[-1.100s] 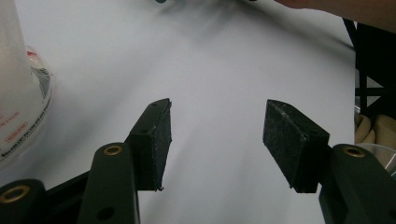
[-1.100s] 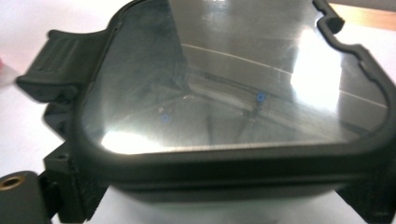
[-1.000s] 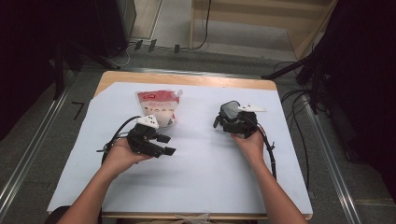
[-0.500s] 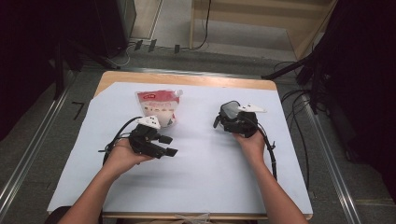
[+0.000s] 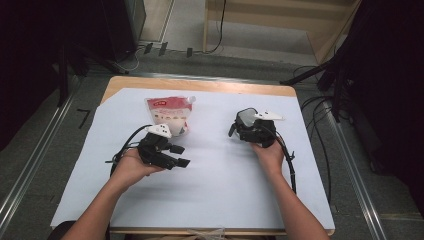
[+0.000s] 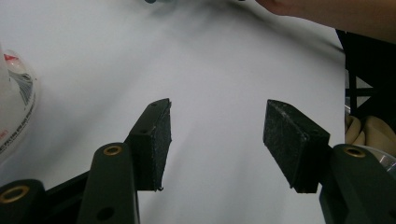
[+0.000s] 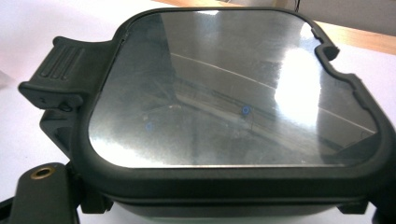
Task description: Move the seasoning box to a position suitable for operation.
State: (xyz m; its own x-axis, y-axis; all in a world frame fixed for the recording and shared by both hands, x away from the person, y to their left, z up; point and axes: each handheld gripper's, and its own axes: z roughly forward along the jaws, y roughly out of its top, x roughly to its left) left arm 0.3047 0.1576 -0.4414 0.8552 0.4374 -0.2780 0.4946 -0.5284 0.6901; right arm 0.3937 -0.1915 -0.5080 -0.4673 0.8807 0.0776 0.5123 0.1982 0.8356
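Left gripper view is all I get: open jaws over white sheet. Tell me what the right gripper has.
Observer: The right gripper holds a dark lidded box; its jaws have just been closing on it.
Operator: Describe the lid.
Observer: A shiny pane in a dark rim, with a ribbed latch tab at one side.
Operator: Place the pouch.
Observer: The red and white pouch lies just beyond the left gripper, its spout at the far right corner.

left gripper (image 6: 217, 140): jaws apart, nothing between | white table cover (image 6: 210, 70) below | pouch (image 6: 14, 107) at left edge
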